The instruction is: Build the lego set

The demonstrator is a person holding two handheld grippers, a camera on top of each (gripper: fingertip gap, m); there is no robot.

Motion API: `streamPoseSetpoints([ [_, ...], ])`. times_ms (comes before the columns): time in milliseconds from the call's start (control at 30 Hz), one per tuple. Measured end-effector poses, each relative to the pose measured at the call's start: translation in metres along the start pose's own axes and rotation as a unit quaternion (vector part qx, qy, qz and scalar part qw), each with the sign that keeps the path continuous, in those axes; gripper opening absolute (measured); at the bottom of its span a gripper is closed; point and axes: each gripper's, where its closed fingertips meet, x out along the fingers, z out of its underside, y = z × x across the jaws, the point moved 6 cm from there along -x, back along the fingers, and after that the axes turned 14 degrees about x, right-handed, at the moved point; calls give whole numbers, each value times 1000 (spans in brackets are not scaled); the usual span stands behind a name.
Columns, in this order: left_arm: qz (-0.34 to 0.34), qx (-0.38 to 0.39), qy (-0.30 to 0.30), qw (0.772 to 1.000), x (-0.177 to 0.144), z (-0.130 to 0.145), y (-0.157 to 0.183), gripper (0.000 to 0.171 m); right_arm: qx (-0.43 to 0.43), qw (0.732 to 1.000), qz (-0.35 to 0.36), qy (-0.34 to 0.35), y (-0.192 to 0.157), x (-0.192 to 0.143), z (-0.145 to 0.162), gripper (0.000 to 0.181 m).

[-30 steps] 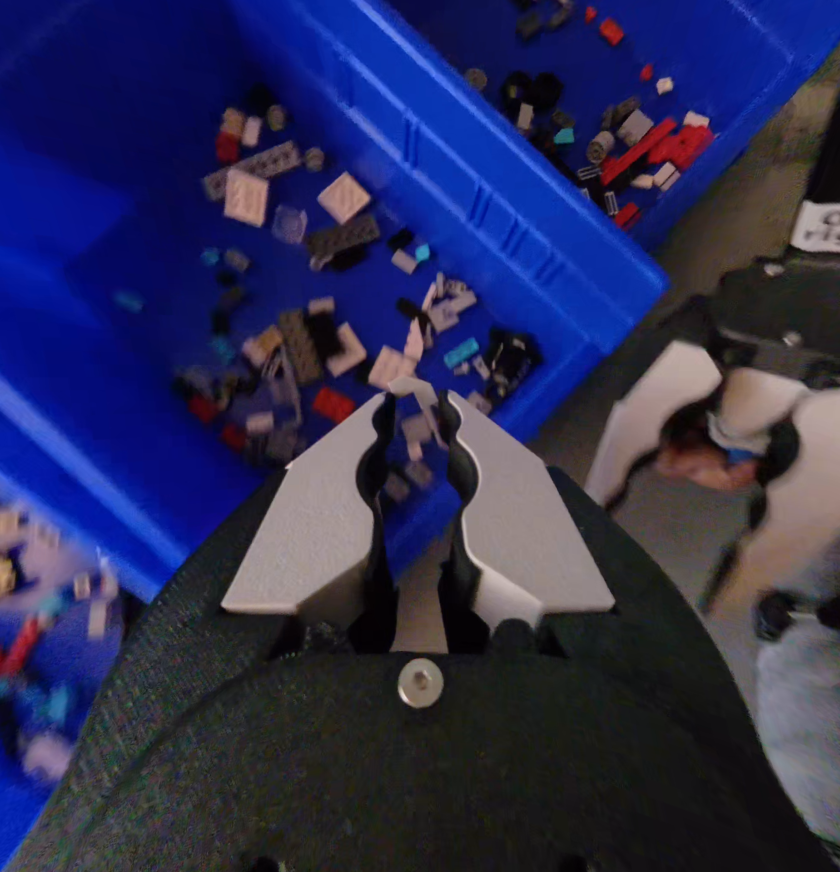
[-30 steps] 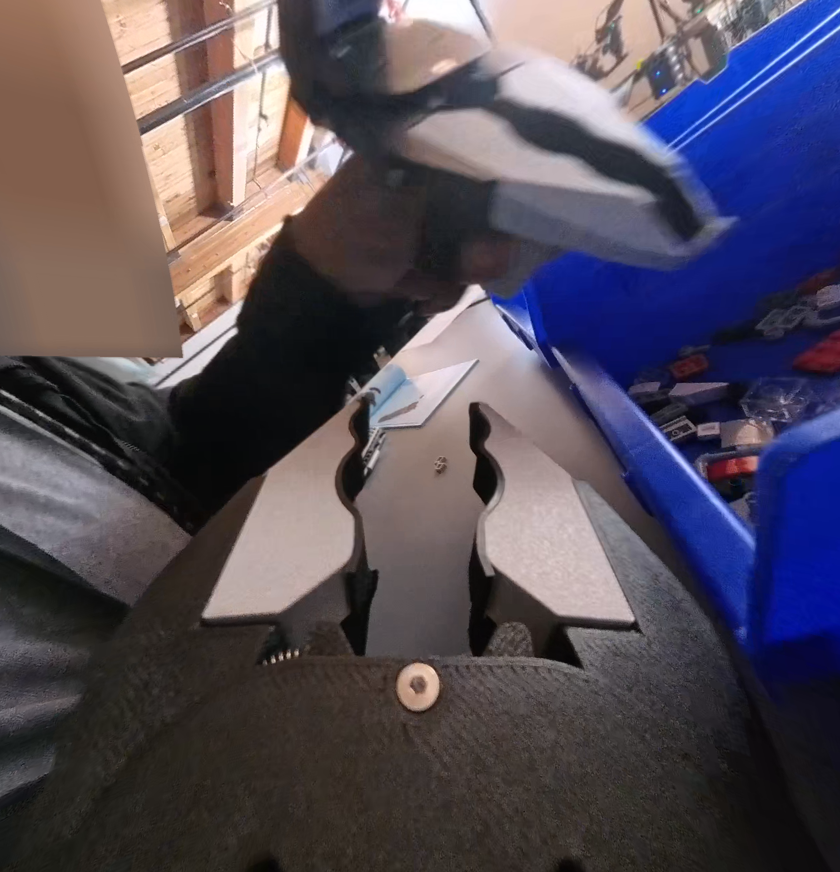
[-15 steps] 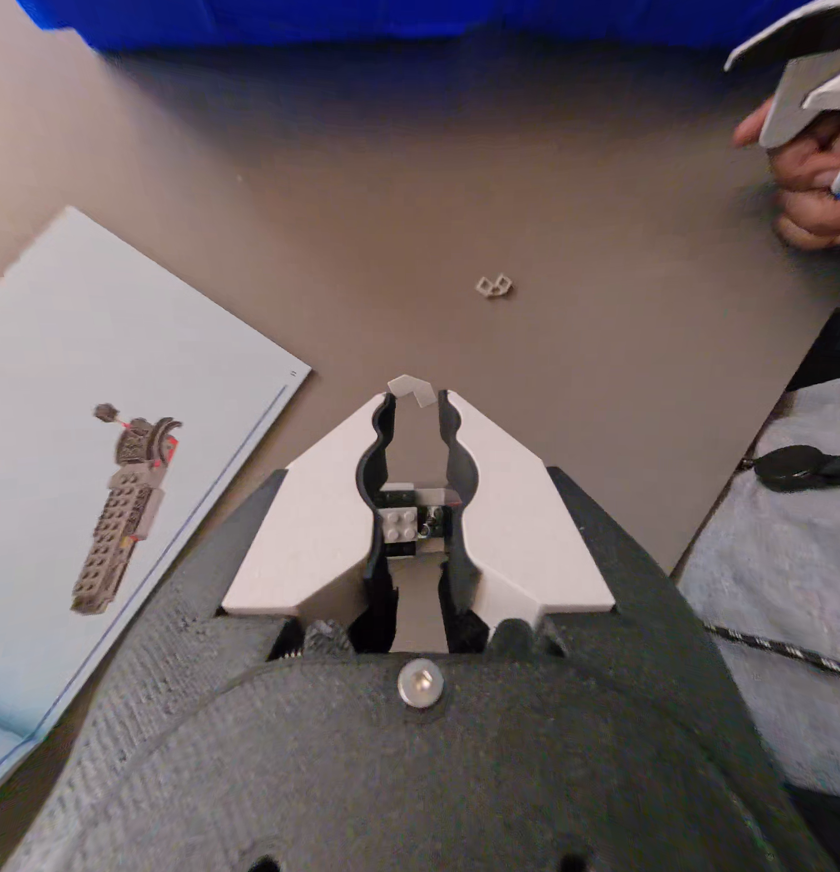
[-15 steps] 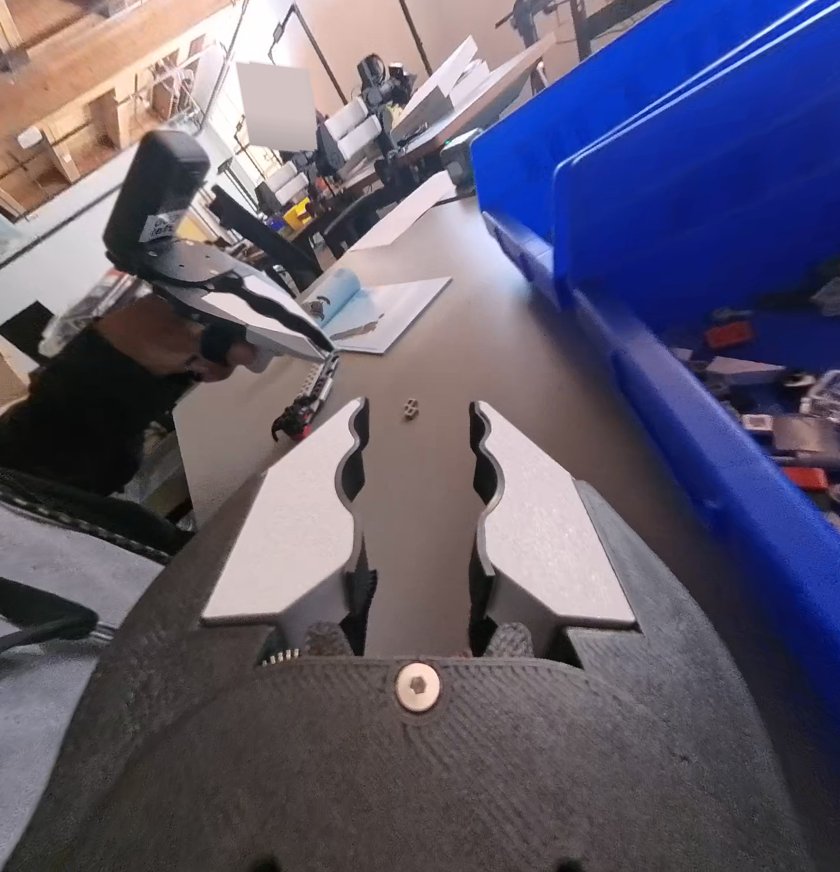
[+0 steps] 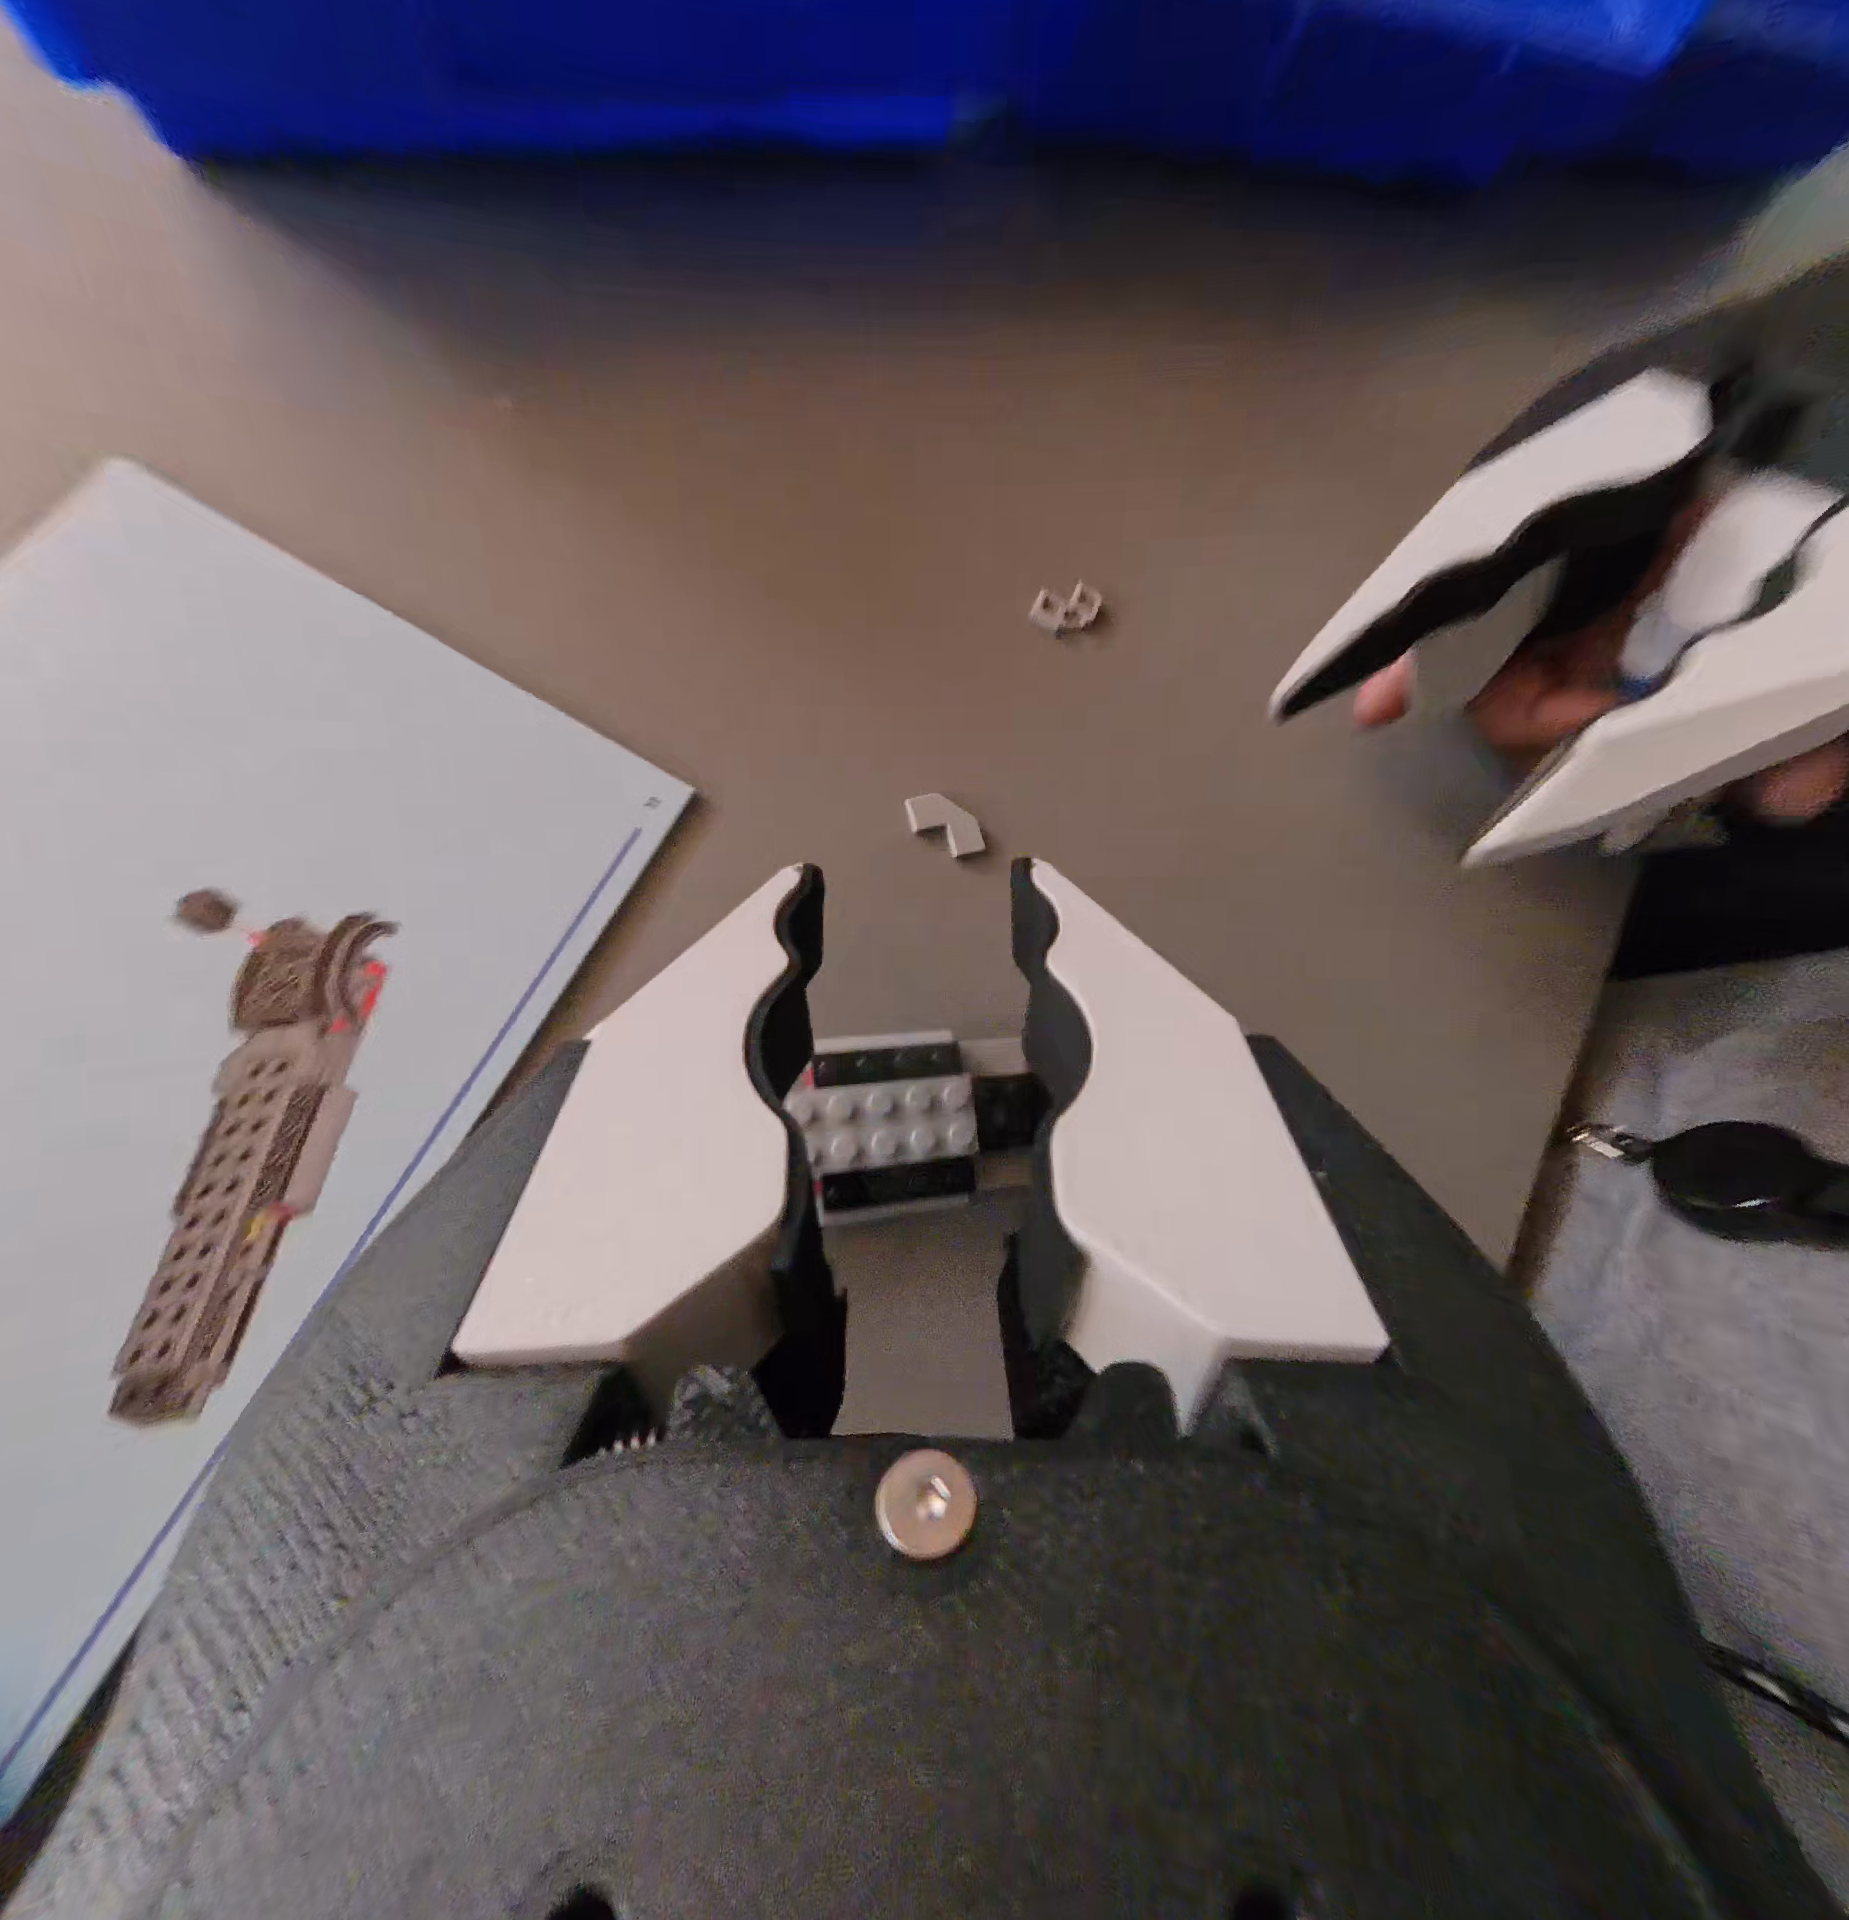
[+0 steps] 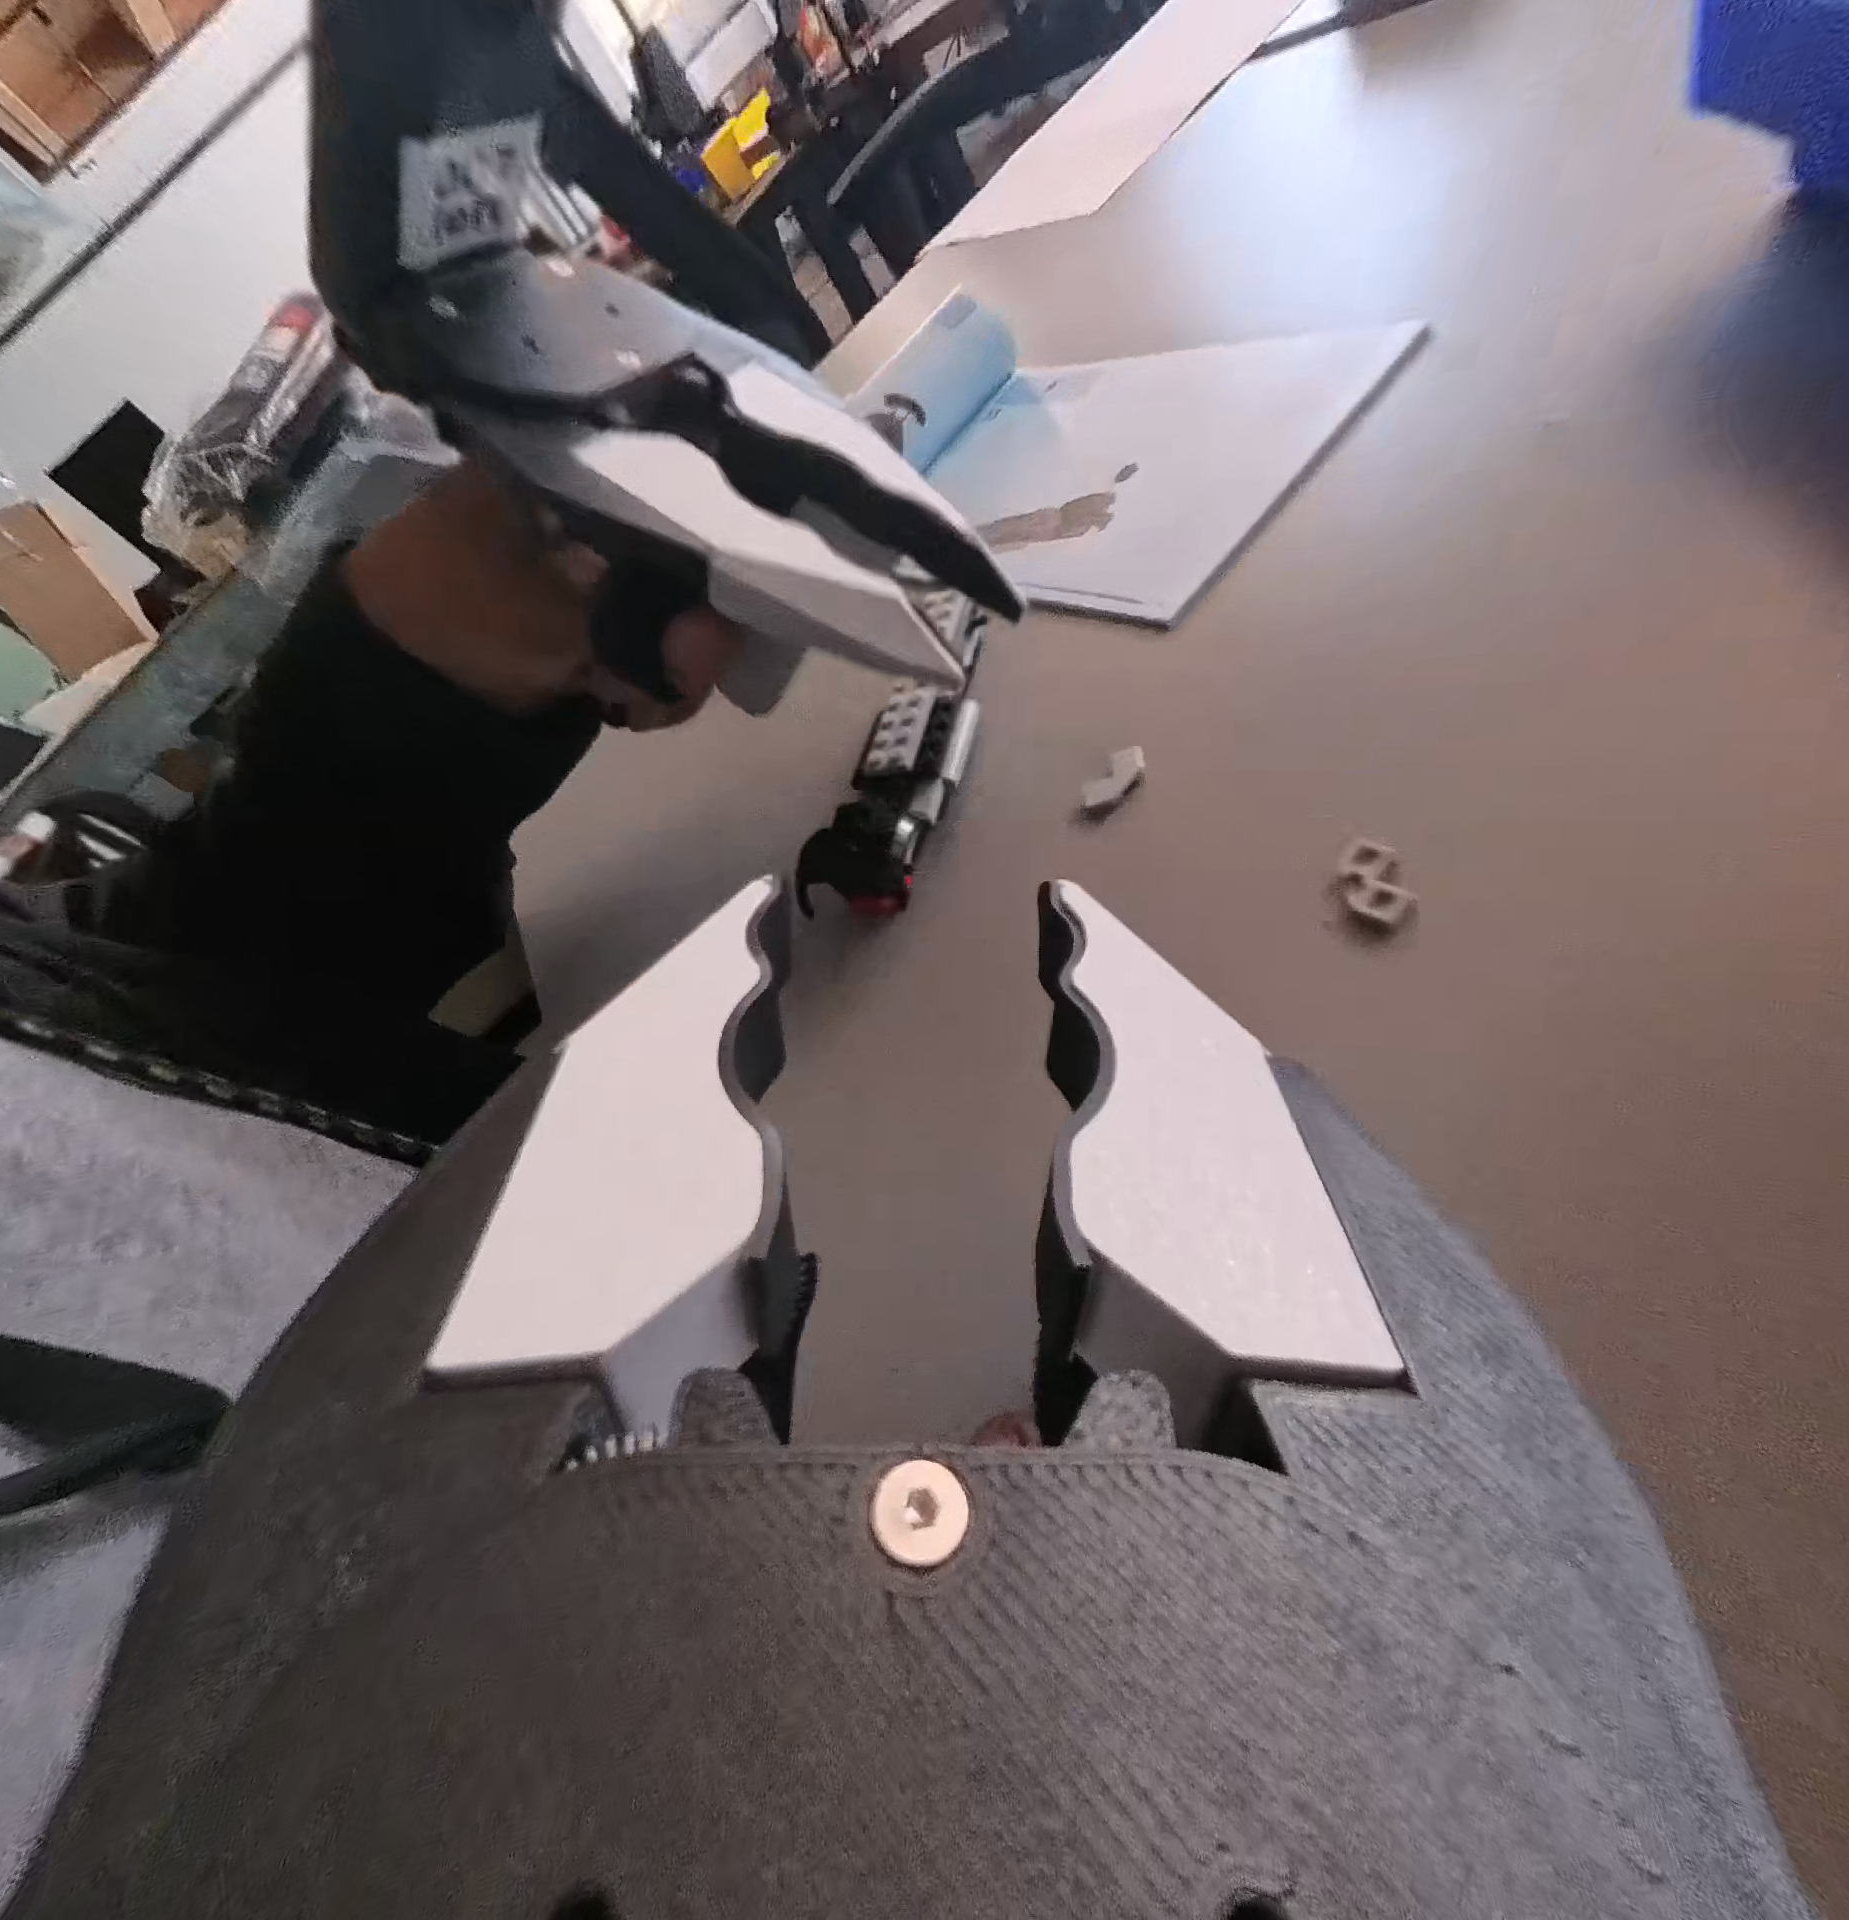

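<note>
My left gripper (image 5: pixel 915 883) is open and empty, low over the brown table (image 5: pixel 795 468). A small grey L-shaped piece (image 5: pixel 943 824) lies on the table just beyond its fingertips. The partly built black and grey lego model (image 5: pixel 889 1127) lies under the gripper, showing between the fingers. A small grey double-ring piece (image 5: pixel 1067 608) lies farther out. My right gripper (image 6: pixel 909 904) is open and empty, pointing over the table with the model (image 6: pixel 899 790), the L-shaped piece (image 6: pixel 1112 779) and the double-ring piece (image 6: pixel 1369 883) ahead of it. It also shows at the right of the left wrist view (image 5: pixel 1382 784).
An open instruction booklet (image 5: pixel 276 831) lies on the table left of the left gripper. Blue bins (image 5: pixel 899 83) stand along the table's far side. The left gripper (image 6: pixel 977 639) hangs over the model in the right wrist view. The table's near edge and a grey cloth (image 5: pixel 1730 1455) are at the right. About 5 centimetres separates my left fingertips from the small grey L-shaped piece (image 5: pixel 943 824). Look for it in the right wrist view (image 6: pixel 1112 784) too.
My left gripper came from above the blue bin to the table, opened and let the grey L-shaped piece drop onto the table. My right gripper moved in toward the pieces, still open.
</note>
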Motion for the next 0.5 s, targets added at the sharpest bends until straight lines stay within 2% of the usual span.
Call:
streamPoseSetpoints([
  [100,-7,-40,84,996,-35,11,-12,36,-26,999,13,-33,-11,27,4,53],
  [167,-16,-62,114,991,-53,26,-17,36,-49,997,35,-50,-16,42,6,57],
  [333,-22,-97,147,984,-73,61,-17,35,-111,983,118,-85,-21,73,12,77],
  [500,-19,-111,164,980,-79,78,-16,36,-165,966,160,-116,-28,90,24,80],
])
